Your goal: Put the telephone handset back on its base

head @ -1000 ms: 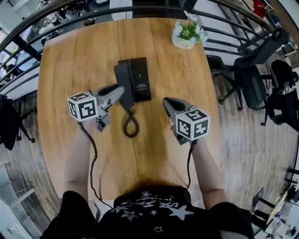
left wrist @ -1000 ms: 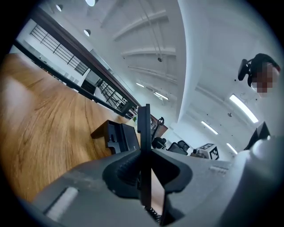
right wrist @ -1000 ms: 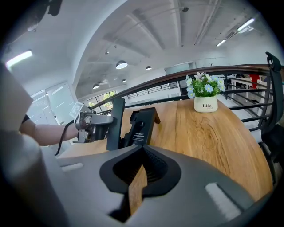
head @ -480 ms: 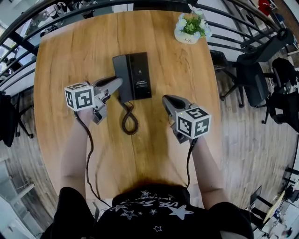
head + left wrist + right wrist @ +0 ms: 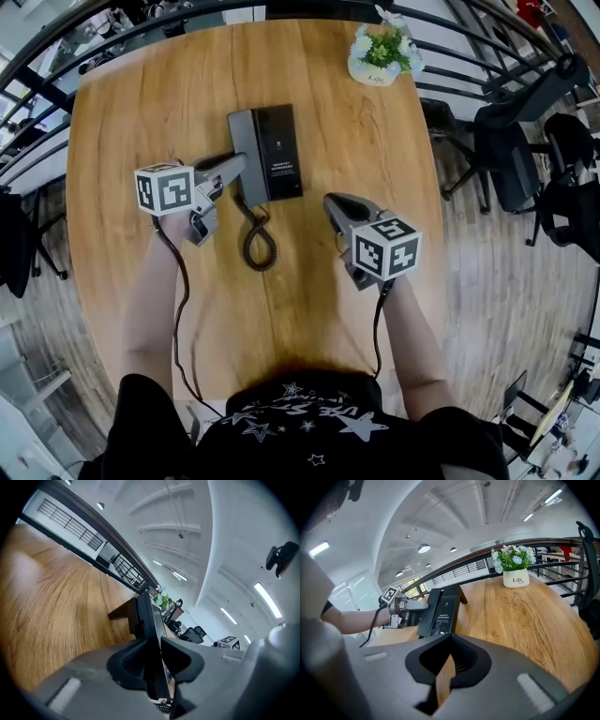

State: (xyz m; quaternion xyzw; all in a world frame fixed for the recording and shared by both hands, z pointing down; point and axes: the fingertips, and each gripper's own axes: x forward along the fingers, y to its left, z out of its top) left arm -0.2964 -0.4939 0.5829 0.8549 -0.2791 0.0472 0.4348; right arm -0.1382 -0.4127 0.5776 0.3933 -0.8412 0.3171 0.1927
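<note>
A black telephone base (image 5: 283, 150) lies flat on the wooden table (image 5: 141, 122). The black handset (image 5: 245, 150) lies along the base's left side, its coiled cord (image 5: 258, 239) trailing toward me. My left gripper (image 5: 234, 169) reaches in from the left at the handset's near end. In the left gripper view the handset (image 5: 149, 620) stands between the jaws, which have just been opening; the pads look barely off it. My right gripper (image 5: 336, 203) hovers to the right of the cord with its jaws together and nothing in them; its view shows the base (image 5: 443, 611).
A white pot of flowers (image 5: 380, 56) stands at the table's far right corner. A dark railing (image 5: 469, 47) runs behind the table, and office chairs (image 5: 511, 159) stand on the floor to the right.
The handset went from tilted, off the base's left edge, to lying straight along it. My left gripper sank with it. The right gripper stayed put.
</note>
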